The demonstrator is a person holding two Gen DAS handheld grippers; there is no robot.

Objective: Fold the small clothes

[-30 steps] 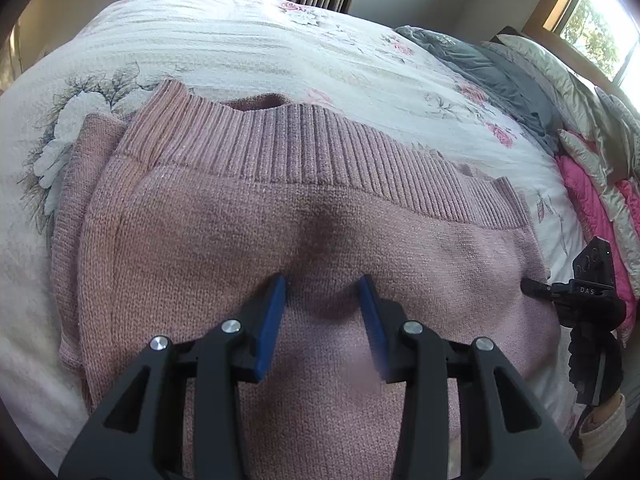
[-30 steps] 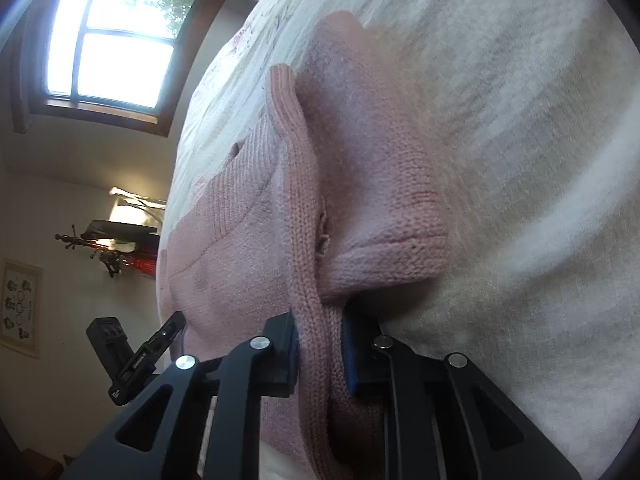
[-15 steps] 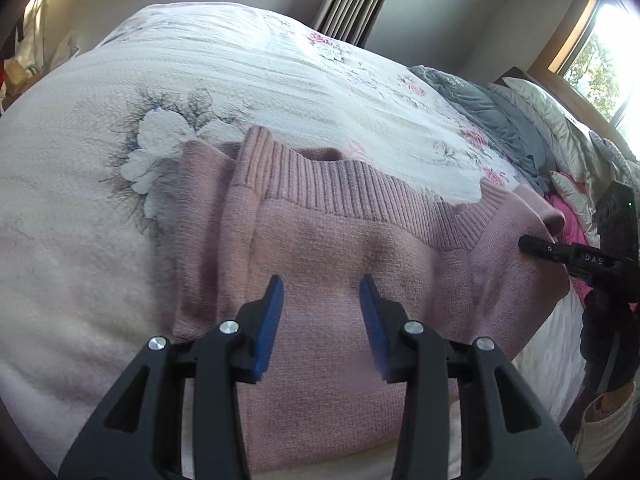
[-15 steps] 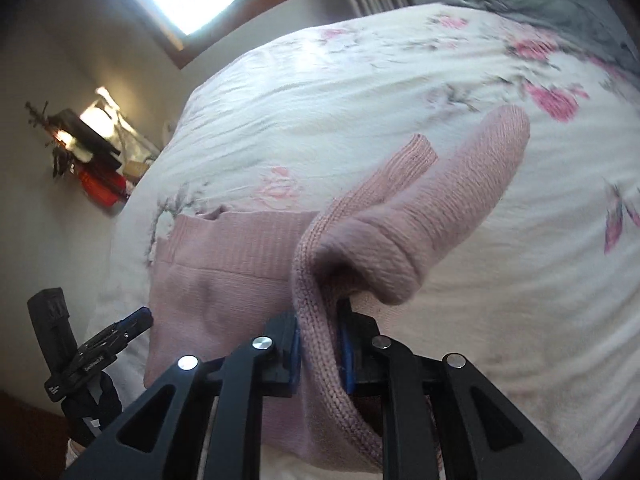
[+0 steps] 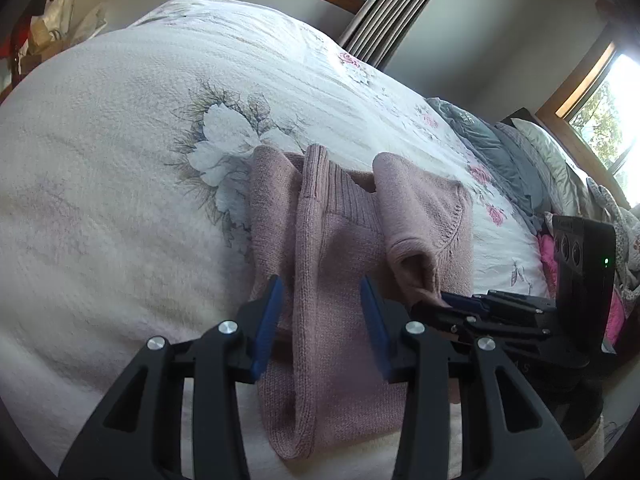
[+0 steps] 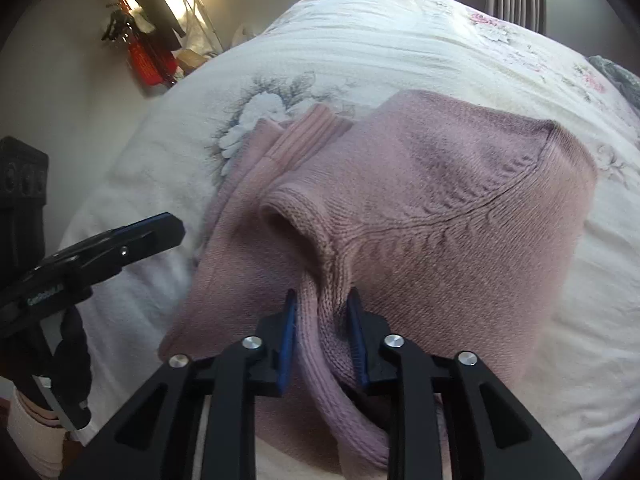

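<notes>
The right gripper (image 6: 322,310) fills the bottom centre of the right wrist view, its blue-padded fingers (image 6: 287,334) a little apart, with a thick knitted fold of the pink sweater (image 6: 460,216) rising between them. The fold lies against the left pad, while a sliver of gap shows beside the right one, so I cannot tell whether the cloth is truly pinched. Just above the fingertips the fold runs up into a rolled sleeve opening (image 6: 288,224), and from there a seam curves toward the upper right of the frame.

The left gripper (image 5: 320,300) sits at the bottom centre of the left wrist view with its jaws spread wide and nothing between the pads; a long ridge of the sweater (image 5: 320,272) lies under the gap, running up the middle of the frame. Its ribbed band (image 5: 352,200) shows just above centre, and a folded-over panel covers the right part of the garment. The same gripper shows at the left edge of the right wrist view, held by a gloved hand (image 6: 72,356) at lower left.

The sweater rests on a white floral bedspread (image 5: 120,160) that takes up most of both views. Grey and pink bedding (image 5: 504,160) is piled along the right of the left wrist view, below a window (image 5: 612,108) at the right edge. Curtains (image 5: 380,16) hang at the top centre.
</notes>
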